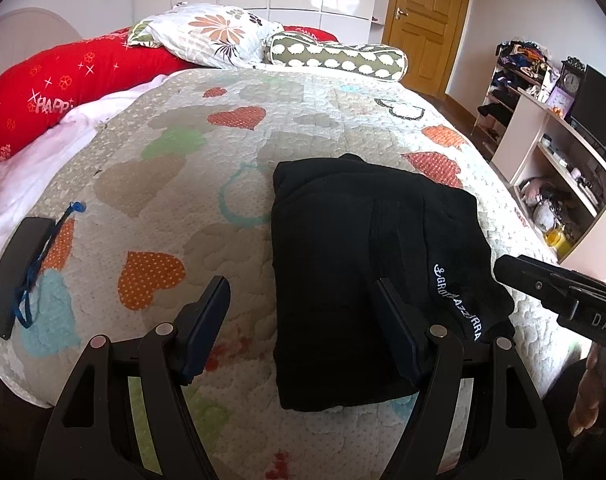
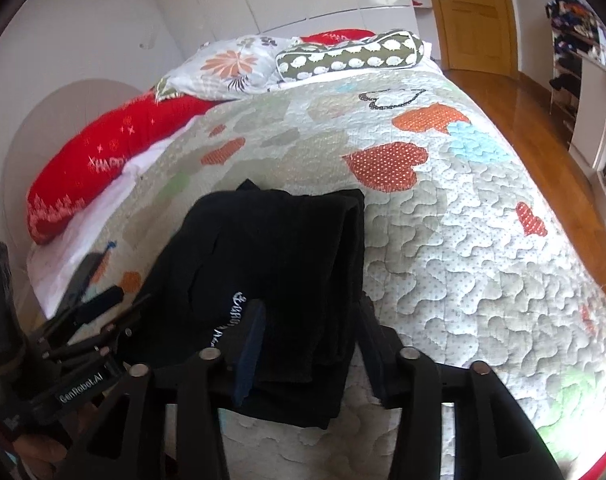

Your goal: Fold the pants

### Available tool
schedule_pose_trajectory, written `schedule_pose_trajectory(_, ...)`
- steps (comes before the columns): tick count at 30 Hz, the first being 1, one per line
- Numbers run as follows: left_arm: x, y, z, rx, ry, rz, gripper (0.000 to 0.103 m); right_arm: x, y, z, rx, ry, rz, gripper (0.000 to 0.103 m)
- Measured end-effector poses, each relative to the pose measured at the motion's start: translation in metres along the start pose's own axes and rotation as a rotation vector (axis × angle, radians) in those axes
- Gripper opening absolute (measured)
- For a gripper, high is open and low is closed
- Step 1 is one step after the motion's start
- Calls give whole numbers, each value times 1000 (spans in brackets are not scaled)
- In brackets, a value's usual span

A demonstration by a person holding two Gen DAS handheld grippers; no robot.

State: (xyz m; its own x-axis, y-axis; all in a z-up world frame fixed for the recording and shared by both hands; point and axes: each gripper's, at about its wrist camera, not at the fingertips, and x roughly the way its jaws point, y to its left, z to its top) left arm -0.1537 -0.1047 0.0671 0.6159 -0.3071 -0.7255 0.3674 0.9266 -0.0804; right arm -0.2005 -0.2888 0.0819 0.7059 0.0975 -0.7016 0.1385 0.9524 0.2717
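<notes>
The black pants (image 1: 367, 264) lie folded into a compact stack on the quilted bed, with white lettering on top; they also show in the right wrist view (image 2: 279, 264). My left gripper (image 1: 303, 300) is open and empty, hovering over the stack's near left edge. My right gripper (image 2: 311, 320) is open and empty above the stack's near right edge. The right gripper's body (image 1: 559, 292) shows at the right of the left wrist view, and the left gripper (image 2: 99, 308) shows at the left of the right wrist view.
The heart-patterned quilt (image 1: 207, 168) covers the bed. A dark phone with a blue cord (image 1: 19, 272) lies at the left edge. Pillows (image 1: 211, 36) and a red bolster (image 1: 67, 76) sit at the head. Shelves (image 1: 559, 168) stand to the right beside wooden floor (image 2: 535, 120).
</notes>
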Motion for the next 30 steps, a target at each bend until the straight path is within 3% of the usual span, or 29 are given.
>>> schedule_pose_trajectory(4,1,3,0,-10,5,-18,74,6,-2,1,9,17,7,52)
schedule_pose_trajectory(7,2,8,2,-26,7,-49,74,15,-6,2,23,33,22,67)
schedule_pose_trajectory(19,13,17,7,-39,40,-110,74,39,-25,9,79,70,32,69)
schedule_pose_trajectory(26,29,40,14,-101,138,-274,76,45,-29,11,74,68,46,74)
schedule_pose_trajectory(30,42,44,13,-142,169,-314,83,52,-32,11,97,59,84,79)
